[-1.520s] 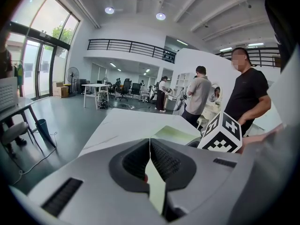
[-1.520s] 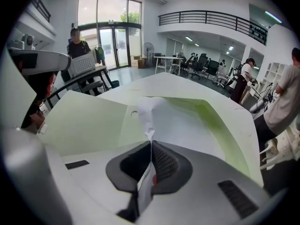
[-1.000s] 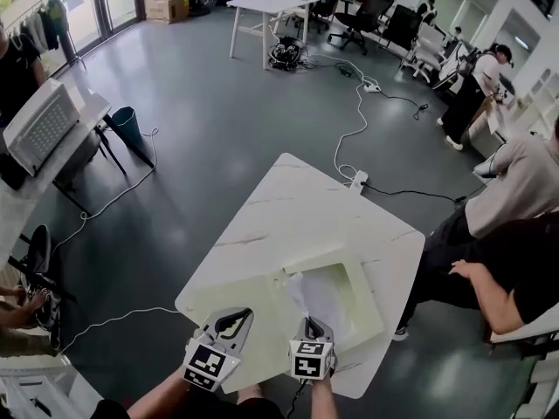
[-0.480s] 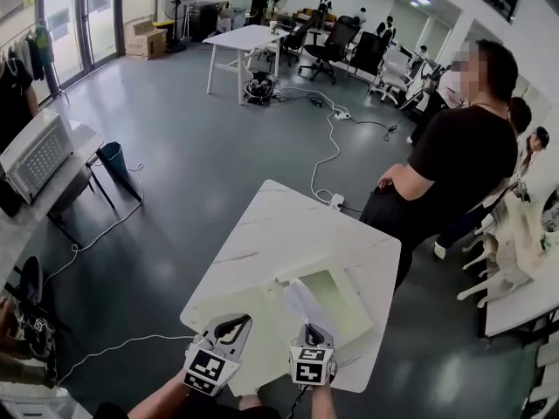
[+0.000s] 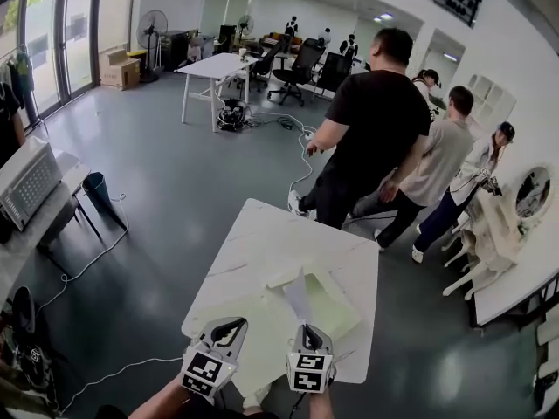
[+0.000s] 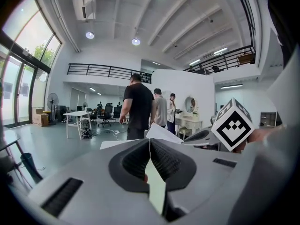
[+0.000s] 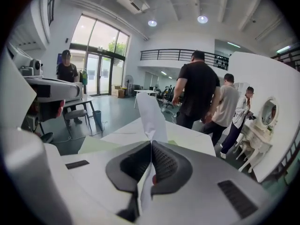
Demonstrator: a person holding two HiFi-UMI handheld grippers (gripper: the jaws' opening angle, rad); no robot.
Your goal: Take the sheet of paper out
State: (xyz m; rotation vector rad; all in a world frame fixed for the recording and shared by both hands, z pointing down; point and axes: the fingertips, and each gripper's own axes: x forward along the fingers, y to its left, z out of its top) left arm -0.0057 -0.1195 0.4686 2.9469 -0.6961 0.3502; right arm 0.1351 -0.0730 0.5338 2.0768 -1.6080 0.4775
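Status: the right gripper [image 7: 151,144] is clamping the sheet of paper [image 7: 151,118]. Its jaws are pressing together on the sheet's near edge, and the white sheet is rising up out of them in the right gripper view.

In the head view this gripper is sitting at bottom centre. The sheet is showing as a narrow white strip running up-frame from it, over the pale green folder [image 5: 336,311]. Can't tell whether the sheet's far end is clear of the folder.

The left gripper [image 6: 150,142] is also closed. Its jaws are pinching a strip of the same pale green material, so it is gripping the folder's edge. In the head view it is sitting at bottom left of centre, just beside the right one, with both marker cubes facing the camera.

The folder is lying on the near end of the white table [image 5: 262,238], in the lower middle of the head view. The edge nearest the left gripper is lifting off the surface — the rest is lying flat.

Background: a person in a black T-shirt [image 5: 376,133] is walking past the far end of the table, upper right of centre. Two more people are standing just right of that person. A cable [image 5: 301,160] is trailing across the grey floor above the table.
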